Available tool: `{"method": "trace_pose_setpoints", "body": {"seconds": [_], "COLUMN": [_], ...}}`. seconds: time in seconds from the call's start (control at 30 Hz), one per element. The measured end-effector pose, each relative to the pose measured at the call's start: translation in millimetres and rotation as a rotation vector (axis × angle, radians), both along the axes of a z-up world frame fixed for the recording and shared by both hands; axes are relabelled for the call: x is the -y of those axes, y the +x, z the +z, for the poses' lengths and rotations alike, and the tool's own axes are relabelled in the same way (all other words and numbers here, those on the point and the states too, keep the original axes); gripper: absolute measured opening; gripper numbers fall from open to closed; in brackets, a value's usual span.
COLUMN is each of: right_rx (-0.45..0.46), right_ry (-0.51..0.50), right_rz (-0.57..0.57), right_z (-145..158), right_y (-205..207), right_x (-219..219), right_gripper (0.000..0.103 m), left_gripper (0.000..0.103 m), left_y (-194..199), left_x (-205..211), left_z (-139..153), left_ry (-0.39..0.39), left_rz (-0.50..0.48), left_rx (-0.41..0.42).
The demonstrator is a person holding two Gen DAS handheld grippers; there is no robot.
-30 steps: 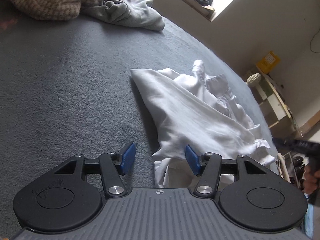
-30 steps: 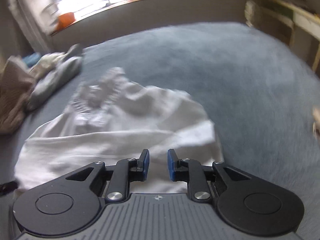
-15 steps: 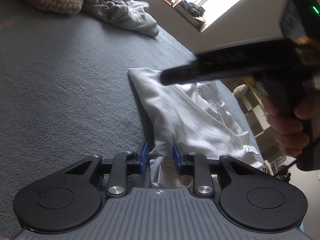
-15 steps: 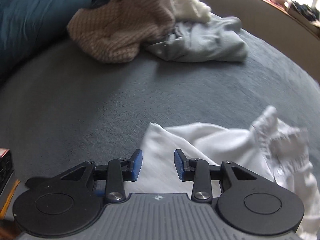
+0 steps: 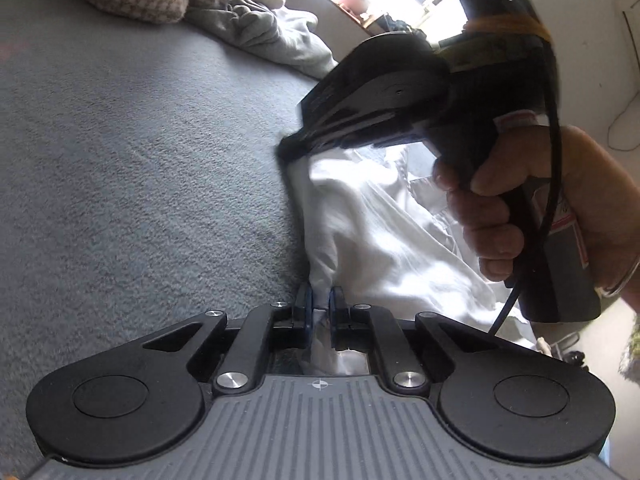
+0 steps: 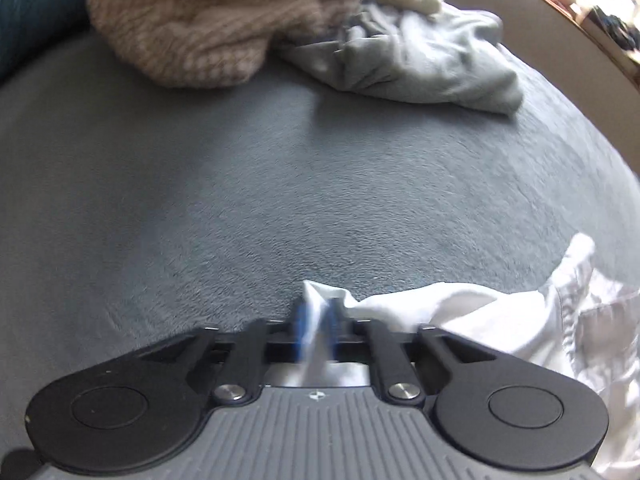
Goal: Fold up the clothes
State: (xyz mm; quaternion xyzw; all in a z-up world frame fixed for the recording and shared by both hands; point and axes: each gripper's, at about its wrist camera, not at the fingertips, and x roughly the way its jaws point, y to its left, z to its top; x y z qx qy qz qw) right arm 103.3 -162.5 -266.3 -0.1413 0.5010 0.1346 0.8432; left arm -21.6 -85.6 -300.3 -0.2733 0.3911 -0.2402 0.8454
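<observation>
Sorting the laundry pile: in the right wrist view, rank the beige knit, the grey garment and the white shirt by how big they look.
1. beige knit, cut off by the frame's top
2. grey garment
The white shirt runs out of frame and lies nearer the camera, so its rank is unsure.

The white shirt (image 5: pixel 384 216) is thin, smooth woven cloth with soft creases and a faint sheen, lying on a grey blanket (image 5: pixel 132 152) of matt, short-napped fleece with a slightly rough pile. The left gripper (image 5: pixel 320 312) and right gripper (image 6: pixel 318 320) are matt black plastic with bright polished metal pivot pins, blue rubbery-looking pads and a ribbed grey plastic body. Further off, the beige sweater (image 6: pixel 208 28) is coarse, chunky knit, and the grey garment (image 6: pixel 420 64) beside it is soft, matt jersey-like cloth.
</observation>
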Motion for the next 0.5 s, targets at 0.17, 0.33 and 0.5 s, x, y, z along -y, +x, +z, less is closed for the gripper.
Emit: {"method": "trace_pose_setpoints", "body": {"seconds": [0.17, 0.33, 0.5], "right_rx": [0.056, 0.104, 0.163], "right_ry": [0.097, 0.161, 0.342], "right_rz": [-0.008, -0.001, -0.08], "right_z": [-4, -16, 17], "right_y": [-8, -13, -8], "right_x": [10, 15, 48], "right_gripper": [0.0, 0.001, 0.008], "left_gripper": [0.005, 0.006, 0.012], "left_y": [-4, -6, -6], "left_x": [-1, 0, -9], "left_z": [-1, 1, 5], "left_ry": [-0.015, -0.011, -0.037], "left_rz": [0.031, 0.031, 0.027], "left_rx": [-0.026, -0.023, -0.035]}}
